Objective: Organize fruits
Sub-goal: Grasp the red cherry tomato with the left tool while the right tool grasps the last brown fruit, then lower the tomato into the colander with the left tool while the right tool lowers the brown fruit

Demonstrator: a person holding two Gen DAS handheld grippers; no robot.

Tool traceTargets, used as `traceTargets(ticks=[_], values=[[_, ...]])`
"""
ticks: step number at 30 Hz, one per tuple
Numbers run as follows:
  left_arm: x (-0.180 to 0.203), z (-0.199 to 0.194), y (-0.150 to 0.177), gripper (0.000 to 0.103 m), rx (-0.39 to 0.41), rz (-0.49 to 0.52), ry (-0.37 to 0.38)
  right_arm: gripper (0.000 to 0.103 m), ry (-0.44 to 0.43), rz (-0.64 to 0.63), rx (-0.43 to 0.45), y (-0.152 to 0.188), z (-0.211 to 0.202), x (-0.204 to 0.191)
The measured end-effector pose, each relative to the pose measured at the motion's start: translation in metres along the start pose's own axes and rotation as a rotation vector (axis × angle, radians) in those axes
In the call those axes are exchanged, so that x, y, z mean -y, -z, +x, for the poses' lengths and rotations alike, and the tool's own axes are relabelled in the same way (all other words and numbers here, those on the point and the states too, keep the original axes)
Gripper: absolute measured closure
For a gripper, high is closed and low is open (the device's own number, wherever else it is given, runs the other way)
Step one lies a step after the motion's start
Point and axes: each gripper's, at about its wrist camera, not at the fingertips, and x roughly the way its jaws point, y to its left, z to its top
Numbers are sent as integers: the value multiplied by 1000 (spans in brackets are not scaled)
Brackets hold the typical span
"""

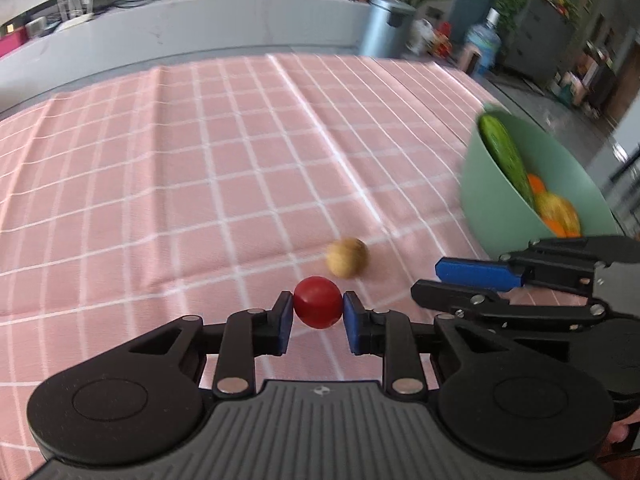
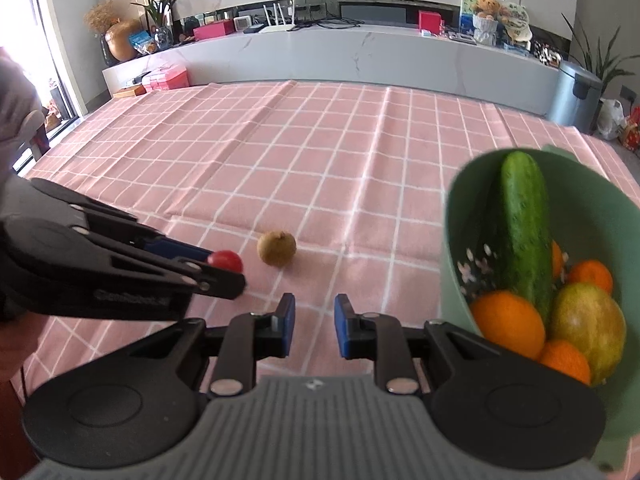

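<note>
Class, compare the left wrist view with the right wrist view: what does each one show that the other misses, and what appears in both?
Only the left wrist view shows the red fruit squarely between the left gripper fingers, and a blue water jug beyond the table.

Only the right wrist view shows the right gripper with nothing between its fingers, and a teddy bear on the counter.

Both show the tan fruit on the pink checked cloth and the green bowl holding a cucumber.

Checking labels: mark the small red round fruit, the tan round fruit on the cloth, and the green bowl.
small red round fruit [image 1: 318, 307]: left wrist view, centre of its front face, between the left tool's pads.
tan round fruit [image 2: 276, 248]: right wrist view, middle of its body.
green bowl [image 2: 454, 216]: right wrist view, left rim.
</note>
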Motion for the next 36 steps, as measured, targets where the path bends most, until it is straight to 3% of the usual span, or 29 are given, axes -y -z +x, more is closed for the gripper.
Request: traceTargets(ticks=[4,19,23,29,36], values=[[-16,-6,-1,74,24,-53,-17,72,-15,-9,22,-10,14,-6],[-32,-9,-3,74,33,-112,2,72,-53,-22,5,-24,50,-18],[-30,-10,-3,74,32,-109,-2,81,-60,-24,-3,-23,51,-21],[-17,-20,-8,74,44,-98,20,81,-38,-13,6,-21,23,-18],[31,-43,-24,73,85,-8,81,81,23,3,85,-14,-56,3]])
